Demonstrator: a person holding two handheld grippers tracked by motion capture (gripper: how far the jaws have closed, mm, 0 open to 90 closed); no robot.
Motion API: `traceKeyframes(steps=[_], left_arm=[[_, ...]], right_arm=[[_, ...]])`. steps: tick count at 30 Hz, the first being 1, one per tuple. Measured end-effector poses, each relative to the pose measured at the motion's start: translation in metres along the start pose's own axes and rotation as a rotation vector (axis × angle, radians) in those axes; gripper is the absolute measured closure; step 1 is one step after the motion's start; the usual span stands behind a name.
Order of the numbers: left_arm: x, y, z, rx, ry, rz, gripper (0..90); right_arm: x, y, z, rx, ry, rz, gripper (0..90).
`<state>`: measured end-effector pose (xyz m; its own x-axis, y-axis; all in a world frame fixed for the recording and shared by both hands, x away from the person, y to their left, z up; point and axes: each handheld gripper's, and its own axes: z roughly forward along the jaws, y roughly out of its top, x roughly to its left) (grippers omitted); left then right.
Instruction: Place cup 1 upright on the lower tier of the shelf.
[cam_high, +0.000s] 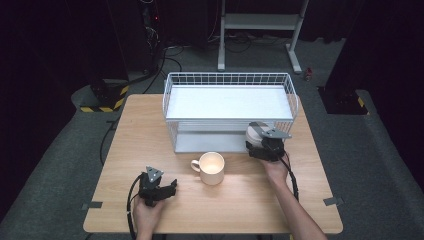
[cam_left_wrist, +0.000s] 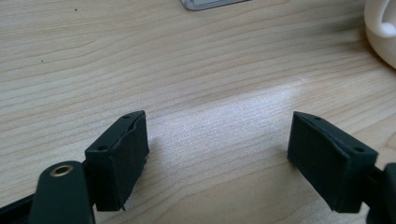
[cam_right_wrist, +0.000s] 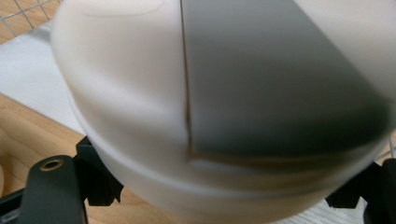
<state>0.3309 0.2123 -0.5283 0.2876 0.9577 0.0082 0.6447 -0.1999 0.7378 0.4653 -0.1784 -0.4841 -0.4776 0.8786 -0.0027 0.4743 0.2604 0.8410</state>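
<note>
The bowl, a white round one as far as the blur lets you judge, sits clamped in your right gripper near the right edge of the table, at the front right corner of the white wire rack; in the right gripper view its pale body lies between the 2 jaws, which stand wide on it, with a grey band across its upper side. The rack has 2 levels, an upper shelf and a lower shelf open toward you; I cannot tell which you mean to use, though the bowl hangs at the height of the lower opening. Keep the grip firm and level as you carry it in; watch the wire front of the rack, since the bowl is just beside it and a knock there could twist it in the jaws. Let it touch down on the shelf before you release. Your left gripper rests near the front left corner, jaws apart with bare wood between them; the cream mug stands mid-table near the front edge of the rack, handle to the left. Keep that hand still, clear of the mug.
</note>
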Motion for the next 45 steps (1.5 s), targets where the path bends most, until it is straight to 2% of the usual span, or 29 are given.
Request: traceKeyframes(steps=[16,26,29,36,38,45], left_arm=[[0.0,0.0,0.0,-0.001,0.0,0.001,20.6],[0.0,0.0,0.0,-0.001,0.0,0.001,20.6],[0.0,0.0,0.0,-0.001,0.0,0.001,20.6],[0.0,0.0,0.0,0.0,0.0,0.001,20.6],[0.0,0.0,0.0,-0.001,0.001,0.001,20.6],[0.0,0.0,0.0,-0.001,0.001,0.001,20.6]], right_arm=[[-0.002,0.002,0.002,0.008,0.015,-0.001,14.2],[-0.003,-0.005,-0.006,0.036,0.004,0.034,14.1],[-0.004,-0.008,-0.009,0.035,0.001,0.02,15.3],[-0.001,-0.015,-0.013,0.057,-0.004,0.031,21.7],[-0.001,-0.015,-0.013,0.06,-0.007,0.02,23.7],[0.002,-0.013,-0.008,0.071,-0.036,0.02,23.2]])
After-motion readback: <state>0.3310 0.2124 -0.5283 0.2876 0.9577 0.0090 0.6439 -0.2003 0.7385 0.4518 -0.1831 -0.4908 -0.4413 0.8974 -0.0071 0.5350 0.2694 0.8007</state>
